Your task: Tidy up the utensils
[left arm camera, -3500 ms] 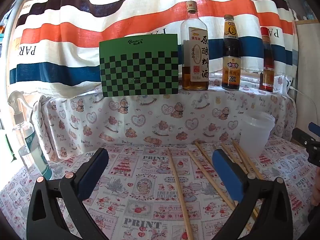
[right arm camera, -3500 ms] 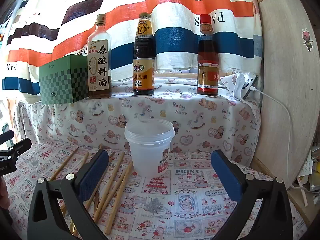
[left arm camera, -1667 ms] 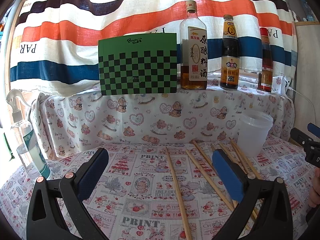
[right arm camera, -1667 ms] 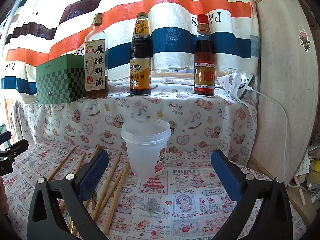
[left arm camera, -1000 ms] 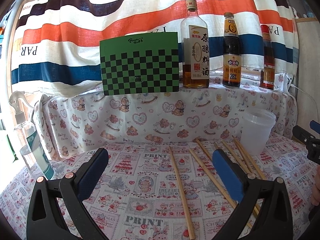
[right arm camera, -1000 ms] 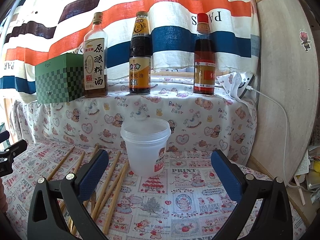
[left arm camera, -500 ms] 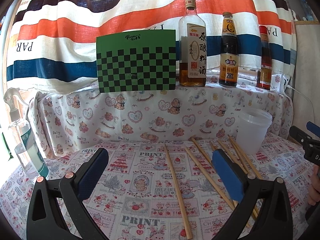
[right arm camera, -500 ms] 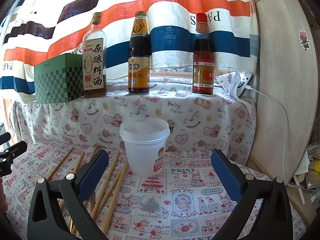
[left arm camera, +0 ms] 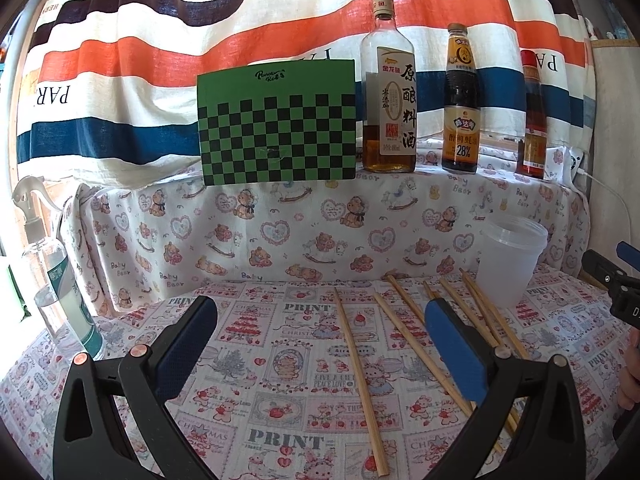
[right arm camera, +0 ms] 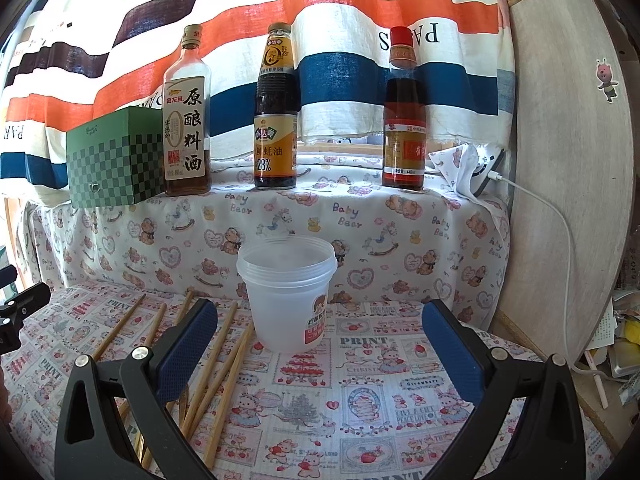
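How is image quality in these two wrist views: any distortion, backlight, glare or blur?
Left wrist view: strong fisheye bending and dark corners; daylight glows through the striped curtain and washes out the clear spray bottle; the wooden chopsticks look sharp. Right wrist view: the same curvature; the translucent plastic cup looks hazy, bottle labels stay readable.

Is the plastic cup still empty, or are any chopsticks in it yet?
Empty: the translucent cup stands upright with nothing inside; the chopsticks all lie on the cloth beside it.

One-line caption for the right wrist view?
Open right gripper faces an empty plastic cup; wooden chopsticks lie scattered beside it.
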